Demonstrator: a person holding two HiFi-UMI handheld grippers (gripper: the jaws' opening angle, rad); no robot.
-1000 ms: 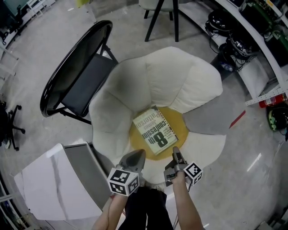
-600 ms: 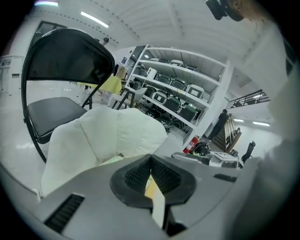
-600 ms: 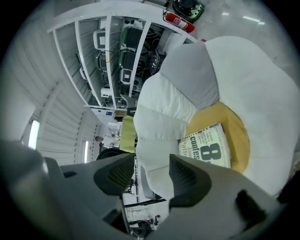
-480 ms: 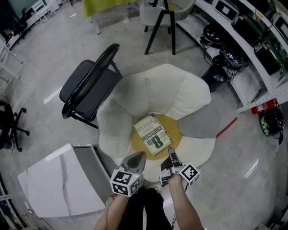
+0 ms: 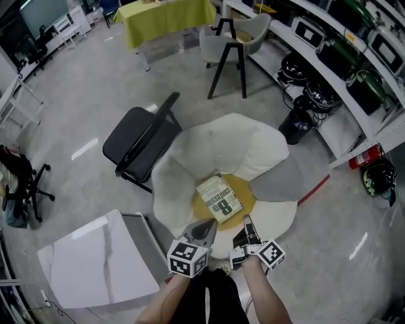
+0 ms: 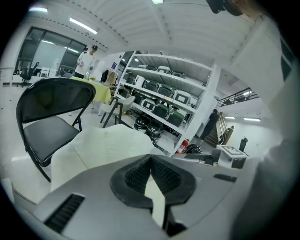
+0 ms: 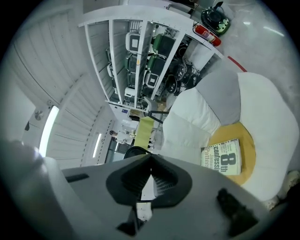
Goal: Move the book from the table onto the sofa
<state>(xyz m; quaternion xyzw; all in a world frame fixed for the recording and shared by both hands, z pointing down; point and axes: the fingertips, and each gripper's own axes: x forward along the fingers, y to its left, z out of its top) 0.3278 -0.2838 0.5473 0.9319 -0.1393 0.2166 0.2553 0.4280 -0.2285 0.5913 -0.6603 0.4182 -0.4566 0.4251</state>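
Both grippers have lifted up and away from the sofa since a second ago, and the view has pulled back with them, so the book now looks smaller and more of the room shows. Closest in, the left gripper (image 5: 207,225) hangs over the sofa's near edge with its ribbed pads pressed together and nothing between them. Right beside it, the right gripper (image 5: 247,223) has just been closing its jaws, and they now meet tip to tip, empty as well. Just past the two tips lies the book (image 5: 219,198), already on the sofa (image 5: 209,145). It rests flat and face up on the round yellow centre (image 5: 248,196), turned at a slant to the grippers. Its cover is pale cream-green, with a big black "8" and the word "confession" in heavy black letters, and the author's name in thinner print along one side. Around that yellow disc the sofa spreads out like a flower, with plump white petals and one grey petal (image 5: 278,180) on the right. To the near left stands the white marble-look table (image 5: 95,259), well apart from the book. Behind the sofa on the left, a black folding chair (image 5: 136,142) sits close to a white petal. Further back there's a grey chair on black legs (image 5: 231,38), then a table under a yellow-green cloth (image 5: 168,16), and shelves of equipment (image 5: 342,50) along the right wall.
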